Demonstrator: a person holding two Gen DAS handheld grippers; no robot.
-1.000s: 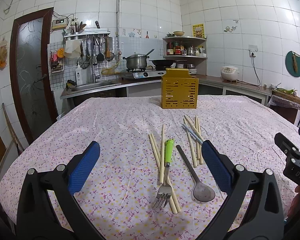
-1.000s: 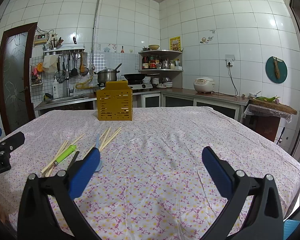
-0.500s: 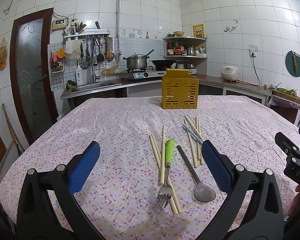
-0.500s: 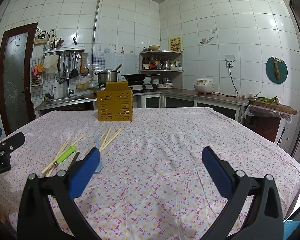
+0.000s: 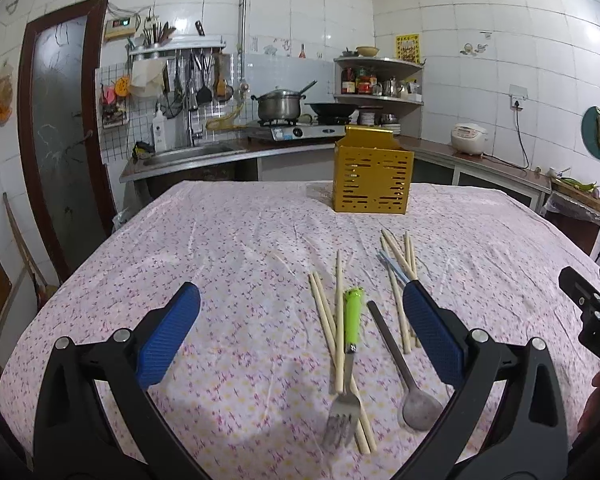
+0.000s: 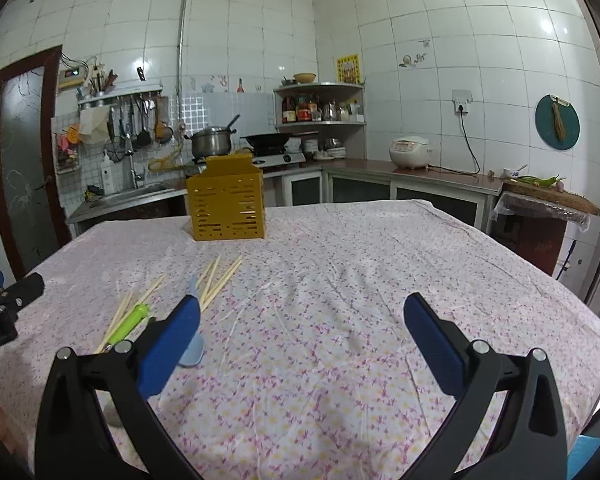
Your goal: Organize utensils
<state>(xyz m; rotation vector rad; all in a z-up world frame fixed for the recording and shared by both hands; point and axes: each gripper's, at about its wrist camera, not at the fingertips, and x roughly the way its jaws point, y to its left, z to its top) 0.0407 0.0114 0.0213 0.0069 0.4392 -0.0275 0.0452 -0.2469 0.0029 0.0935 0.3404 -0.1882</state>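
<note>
Green plastic covers the handle of the fork [image 5: 349, 354], which lies across thin wooden chopsticks [image 5: 332, 328] on the table [image 5: 220, 240], beside a spoon [image 5: 404, 372]. It looks light and stiff; grab the green part. The left gripper [image 5: 300, 334] and right gripper [image 6: 300, 334] are both wide apart and hold nothing.

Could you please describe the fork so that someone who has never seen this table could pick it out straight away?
On the floral tablecloth, in front of the yellow slotted caddy, utensils lie scattered. The fork lies among the wooden chopsticks, left of the dark spoon, tines toward the left gripper. It alone has a bright green handle.
</note>
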